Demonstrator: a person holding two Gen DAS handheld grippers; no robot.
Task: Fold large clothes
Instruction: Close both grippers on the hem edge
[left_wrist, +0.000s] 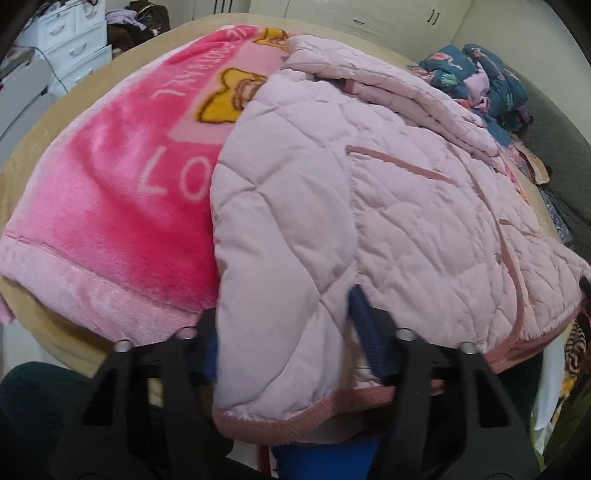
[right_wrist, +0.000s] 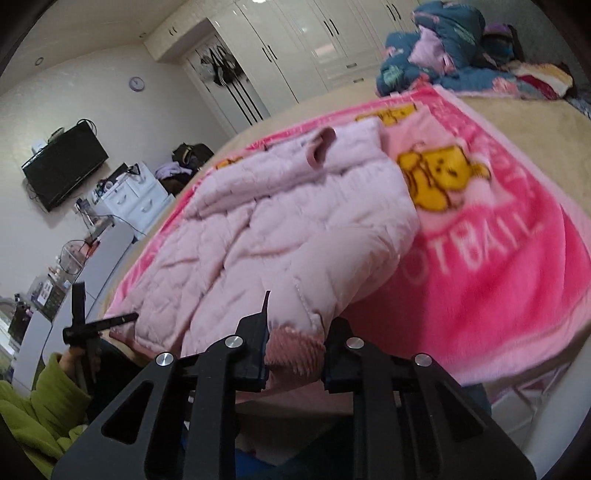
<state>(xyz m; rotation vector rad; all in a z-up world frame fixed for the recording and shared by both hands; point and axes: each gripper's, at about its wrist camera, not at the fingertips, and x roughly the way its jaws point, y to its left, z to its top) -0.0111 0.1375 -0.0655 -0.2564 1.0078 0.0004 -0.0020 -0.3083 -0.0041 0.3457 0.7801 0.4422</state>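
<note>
**Bedroom: both grippers on the jacket's near hem**

On the bed (right_wrist: 517, 122), the jacket (left_wrist: 369, 206) stretches away across a pink blanket (left_wrist: 122, 206). The left gripper (left_wrist: 284, 343) pinches its near hem; the right gripper (right_wrist: 295, 350) is clamped on a ribbed cuff (right_wrist: 295, 350).

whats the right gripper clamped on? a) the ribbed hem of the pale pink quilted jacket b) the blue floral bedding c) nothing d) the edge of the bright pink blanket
a: the right gripper pinches the dusty-pink ribbed hem of the quilted jacket, which lies on the blanket.
</note>
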